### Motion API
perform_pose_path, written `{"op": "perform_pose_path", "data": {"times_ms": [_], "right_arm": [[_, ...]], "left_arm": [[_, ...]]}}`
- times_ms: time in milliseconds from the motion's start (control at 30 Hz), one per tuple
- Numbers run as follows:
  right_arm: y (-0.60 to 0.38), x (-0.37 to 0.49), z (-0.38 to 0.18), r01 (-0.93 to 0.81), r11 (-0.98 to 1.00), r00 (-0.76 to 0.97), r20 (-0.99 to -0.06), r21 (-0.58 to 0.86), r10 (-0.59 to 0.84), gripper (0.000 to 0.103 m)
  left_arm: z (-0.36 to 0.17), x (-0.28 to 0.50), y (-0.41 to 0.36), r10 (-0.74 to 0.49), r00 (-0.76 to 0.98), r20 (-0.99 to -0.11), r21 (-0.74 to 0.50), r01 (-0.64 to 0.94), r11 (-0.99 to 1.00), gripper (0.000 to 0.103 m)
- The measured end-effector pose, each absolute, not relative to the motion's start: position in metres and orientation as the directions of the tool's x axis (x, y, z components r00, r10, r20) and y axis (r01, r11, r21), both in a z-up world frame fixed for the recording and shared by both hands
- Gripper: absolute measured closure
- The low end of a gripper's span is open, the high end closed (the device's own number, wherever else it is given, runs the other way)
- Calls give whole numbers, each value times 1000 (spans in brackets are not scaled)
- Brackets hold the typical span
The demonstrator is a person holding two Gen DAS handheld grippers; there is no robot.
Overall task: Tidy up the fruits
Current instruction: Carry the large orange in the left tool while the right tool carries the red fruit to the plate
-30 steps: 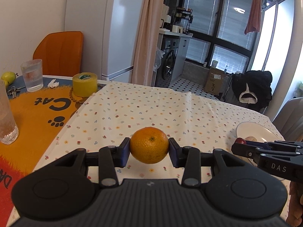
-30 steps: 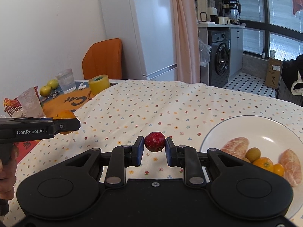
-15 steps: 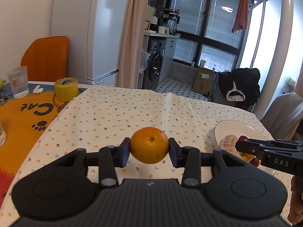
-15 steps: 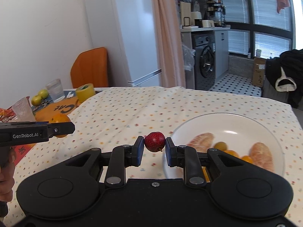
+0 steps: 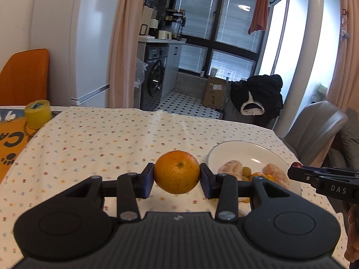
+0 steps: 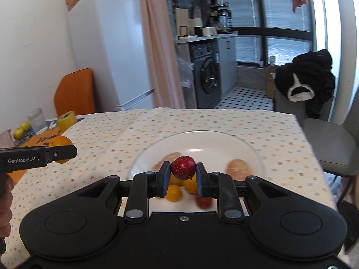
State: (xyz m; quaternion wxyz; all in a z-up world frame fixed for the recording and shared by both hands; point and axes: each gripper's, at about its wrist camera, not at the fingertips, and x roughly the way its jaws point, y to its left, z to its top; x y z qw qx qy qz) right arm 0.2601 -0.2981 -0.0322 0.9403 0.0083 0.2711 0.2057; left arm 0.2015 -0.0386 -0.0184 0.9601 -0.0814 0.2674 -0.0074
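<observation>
My left gripper (image 5: 177, 179) is shut on an orange (image 5: 177, 171), held above the flowered tablecloth just left of the white plate (image 5: 235, 150). My right gripper (image 6: 181, 179) is shut on a small red fruit (image 6: 183, 164) and hangs over the near part of the white plate (image 6: 202, 139). On the plate lie peeled orange pieces (image 6: 238, 168), small yellow fruits (image 6: 173, 193) and another red fruit (image 6: 203, 202). From the right wrist view the left gripper (image 6: 60, 153) with the orange (image 6: 58, 142) shows at the left edge. The left wrist view catches the right gripper (image 5: 298, 170) at its right edge.
A yellow tape roll (image 5: 37, 113), a glass (image 6: 37, 119) and two green fruits (image 6: 21, 129) stand on the orange mat (image 5: 11, 139) at the table's left end. A grey chair (image 6: 332, 150) stands at the right, an orange chair (image 6: 75, 92) behind the table on the left.
Both grippers have moved right toward the plate with their fruits. The right gripper now hangs over the plate; the left one has drawn close to its left rim.
</observation>
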Motion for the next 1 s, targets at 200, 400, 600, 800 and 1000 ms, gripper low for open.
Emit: {"op": "perform_pose_path", "data": {"times_ms": [200, 400, 600, 800, 1000], "right_arm": [[-319, 260, -35, -343, 930, 784, -507, 129, 359, 80], [-333, 262, -43, -335, 931, 779, -514, 141, 359, 80], [-338, 268, -51, -358, 916, 762, -511, 180, 398, 80], [-343, 275, -63, -354, 913, 749, -524, 201, 406, 73], [-360, 273, -62, -321, 922, 768, -510, 218, 388, 67]], "left_arm": [[-23, 210, -62, -101, 848, -520, -164, 17, 986, 62], [-29, 217, -80, -125, 836, -535, -159, 45, 986, 62], [-35, 225, -98, -144, 820, -553, -149, 73, 986, 62], [-41, 232, -114, -163, 806, -569, -137, 103, 985, 62], [-48, 238, -129, -189, 787, -588, -129, 139, 982, 62]]}}
